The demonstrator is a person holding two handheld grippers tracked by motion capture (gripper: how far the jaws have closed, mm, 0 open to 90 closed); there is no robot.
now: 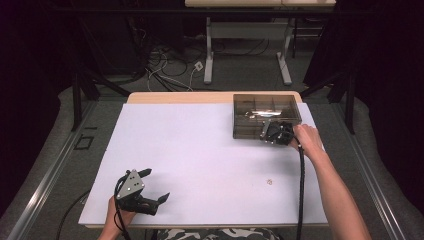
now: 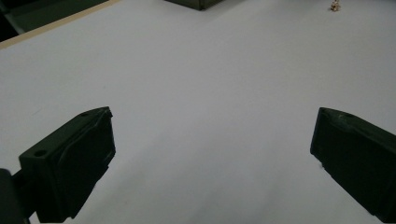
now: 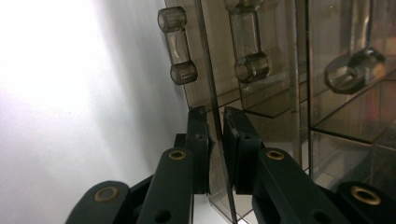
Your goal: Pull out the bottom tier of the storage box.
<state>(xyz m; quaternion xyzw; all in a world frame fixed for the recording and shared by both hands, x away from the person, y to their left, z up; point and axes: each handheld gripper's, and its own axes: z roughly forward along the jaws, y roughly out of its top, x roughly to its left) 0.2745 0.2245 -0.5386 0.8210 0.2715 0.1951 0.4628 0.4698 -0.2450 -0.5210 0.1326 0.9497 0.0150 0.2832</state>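
at the table's far right corner, the right gripper (image 1: 270, 131) pinches the smoky plastic box (image 1: 250, 131) by its near wall; the left gripper (image 1: 155, 186) rests wide open, holding nothing.

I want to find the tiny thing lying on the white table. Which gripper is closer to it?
Right. The right gripper is up at the smoky box, just behind the tiny thing; the left gripper sits far across the table.

Wide bare table (image 1: 200, 150) between both hands. Blocked far right by smoky box (image 1: 260, 107). One tiny bit (image 1: 269, 182) near the front.
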